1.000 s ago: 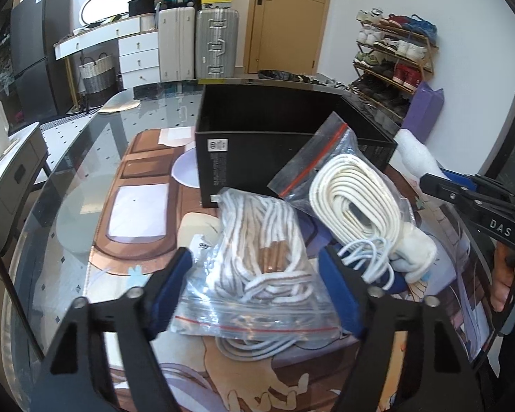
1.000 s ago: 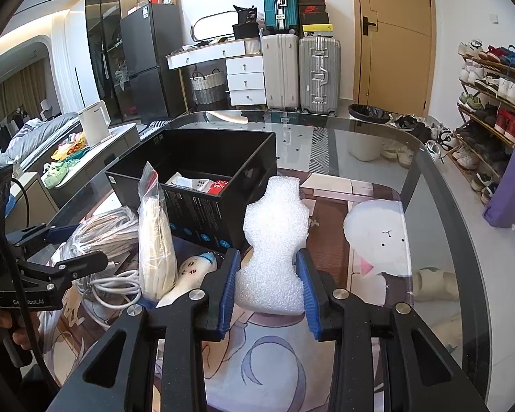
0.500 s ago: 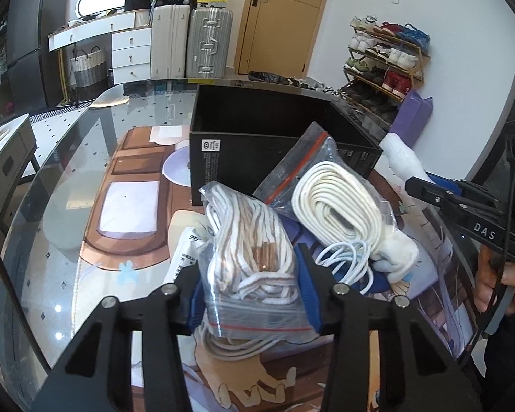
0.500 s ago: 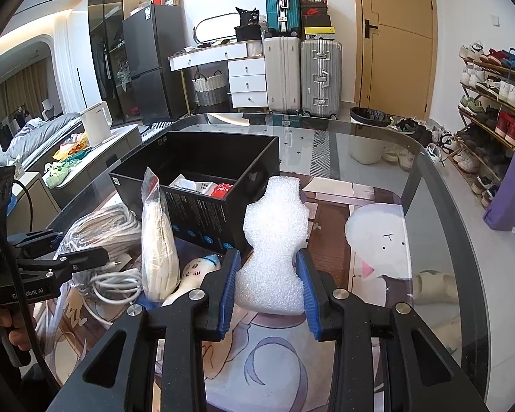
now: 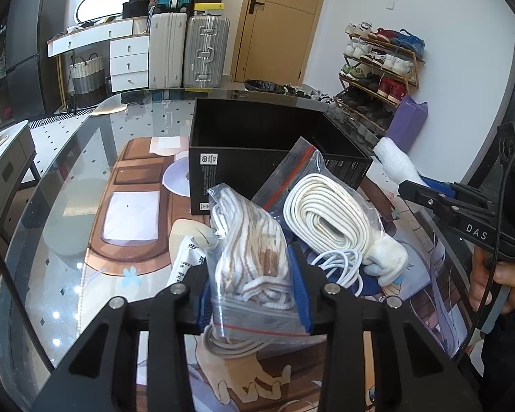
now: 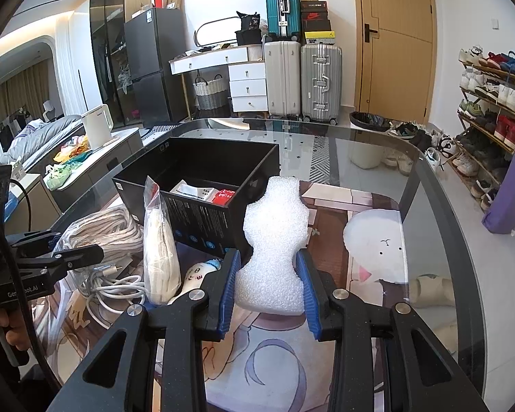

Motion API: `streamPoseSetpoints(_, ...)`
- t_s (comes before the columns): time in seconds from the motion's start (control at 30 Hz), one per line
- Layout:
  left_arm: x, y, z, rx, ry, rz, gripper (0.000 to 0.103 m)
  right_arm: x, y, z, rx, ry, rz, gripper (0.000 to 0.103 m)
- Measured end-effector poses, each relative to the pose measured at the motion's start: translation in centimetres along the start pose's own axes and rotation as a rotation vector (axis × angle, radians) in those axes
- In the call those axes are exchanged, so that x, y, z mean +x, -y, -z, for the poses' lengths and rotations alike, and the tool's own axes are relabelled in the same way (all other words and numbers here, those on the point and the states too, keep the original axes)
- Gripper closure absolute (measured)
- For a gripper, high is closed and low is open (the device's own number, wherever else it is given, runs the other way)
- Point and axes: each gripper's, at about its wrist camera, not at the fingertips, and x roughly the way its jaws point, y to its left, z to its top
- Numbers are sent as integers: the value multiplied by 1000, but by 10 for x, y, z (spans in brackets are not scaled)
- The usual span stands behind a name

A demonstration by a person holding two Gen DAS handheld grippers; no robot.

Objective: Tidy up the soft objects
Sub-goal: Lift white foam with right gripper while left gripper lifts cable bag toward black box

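My left gripper point(image 5: 252, 285) is shut on a clear zip bag of brown-and-white rope point(image 5: 254, 261), held above the table. Behind it a second zip bag of cream rope point(image 5: 329, 213) leans on the black box point(image 5: 267, 164). My right gripper point(image 6: 269, 285) is shut on a white foam piece point(image 6: 274, 240), which stands upright in front of the black box point(image 6: 202, 206). In the right wrist view the left gripper point(image 6: 61, 257) and its rope bag point(image 6: 103, 230) are at the left, and the cream rope bag point(image 6: 159, 250) stands on edge.
A loose white cable point(image 5: 343, 264) and a white plush toy point(image 5: 386, 257) lie beside the bags. The box holds small packets point(image 6: 206, 194). The glass table point(image 6: 429, 206) carries a cartoon mat point(image 6: 377, 240). Suitcases point(image 6: 302, 79) and a shoe rack point(image 6: 491, 103) stand beyond.
My left gripper closed on the brown-and-white rope bag and lifted it up and toward the box. My right gripper kept its hold on the foam, almost still.
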Motion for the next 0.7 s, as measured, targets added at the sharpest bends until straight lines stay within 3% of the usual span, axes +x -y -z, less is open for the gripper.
streamPoseSetpoints(0.7,-31,-4,-12,-29,122,25,67,-15,-13,-2,-30,48,-38,69)
